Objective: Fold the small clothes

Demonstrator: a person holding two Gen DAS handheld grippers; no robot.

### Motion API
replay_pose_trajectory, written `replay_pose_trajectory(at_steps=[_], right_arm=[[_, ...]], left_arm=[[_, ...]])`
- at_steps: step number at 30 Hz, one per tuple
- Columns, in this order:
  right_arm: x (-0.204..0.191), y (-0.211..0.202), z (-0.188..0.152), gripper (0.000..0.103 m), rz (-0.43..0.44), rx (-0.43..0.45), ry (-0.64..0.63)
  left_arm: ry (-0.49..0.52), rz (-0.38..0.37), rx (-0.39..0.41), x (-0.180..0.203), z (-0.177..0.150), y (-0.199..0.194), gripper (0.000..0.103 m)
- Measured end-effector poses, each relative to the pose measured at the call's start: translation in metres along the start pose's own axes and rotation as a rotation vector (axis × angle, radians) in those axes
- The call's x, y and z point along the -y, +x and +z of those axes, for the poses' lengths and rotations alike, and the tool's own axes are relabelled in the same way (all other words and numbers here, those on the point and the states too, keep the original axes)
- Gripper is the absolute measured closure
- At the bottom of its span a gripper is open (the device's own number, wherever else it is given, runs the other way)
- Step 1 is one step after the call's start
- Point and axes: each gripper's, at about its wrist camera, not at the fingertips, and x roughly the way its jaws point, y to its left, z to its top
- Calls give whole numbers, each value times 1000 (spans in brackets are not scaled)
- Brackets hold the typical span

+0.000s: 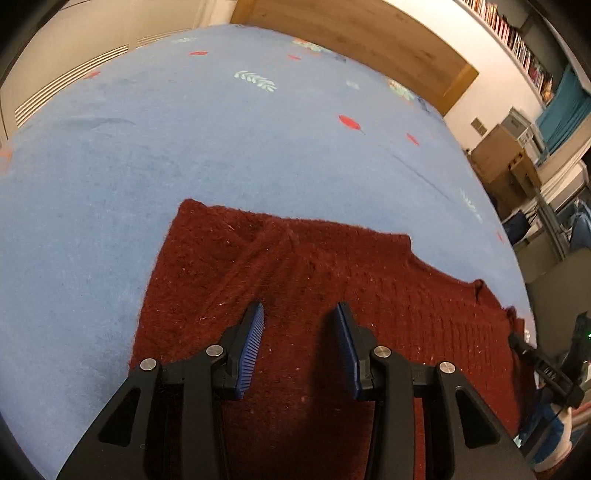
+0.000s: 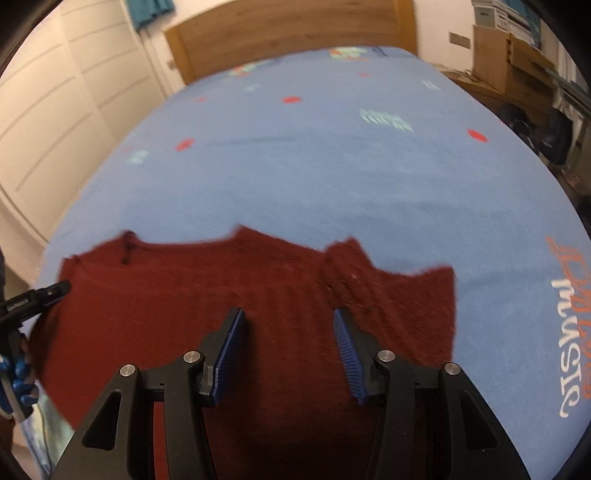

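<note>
A dark red knitted garment (image 1: 303, 280) lies spread flat on the blue bedspread (image 1: 221, 147). It also shows in the right wrist view (image 2: 184, 295), where a folded part (image 2: 399, 295) lies at its right end. My left gripper (image 1: 300, 314) is open and empty, hovering over the garment's near part. My right gripper (image 2: 289, 319) is open and empty over the garment too. The other gripper's tip (image 2: 48, 291) shows at the left edge of the right wrist view, and at the right edge of the left wrist view (image 1: 543, 365).
A wooden headboard (image 1: 369, 33) stands at the far end of the bed. White wardrobe doors (image 2: 55, 92) are to the left. Cardboard boxes (image 1: 506, 155) and shelves of books (image 1: 517, 40) are to the right. The bedspread has printed lettering (image 2: 569, 325) near the right edge.
</note>
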Motion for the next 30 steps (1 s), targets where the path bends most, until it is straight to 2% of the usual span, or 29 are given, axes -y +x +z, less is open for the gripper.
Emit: replay_pose_trajectory(at_steps=[3, 9, 17, 23, 27, 30], right_arm=[[11, -6, -4, 54, 21, 16, 45], [17, -33, -8, 53, -14, 35, 64], [8, -76, -19, 52, -9, 97, 52], [-16, -81, -38, 52, 25, 109, 22], [-23, -65, -52, 52, 16, 70, 3], [-18, -52, -65, 52, 8, 34, 15]], left_arm=[[-8, -15, 8, -2, 0, -9, 69], [-56, 12, 52, -17, -3, -43, 69], [-2, 70, 107, -6, -11, -81, 69], [27, 74, 110, 7, -27, -74, 68], [25, 91, 72, 4, -45, -56, 68], [26, 113, 77, 0, -55, -51, 69]])
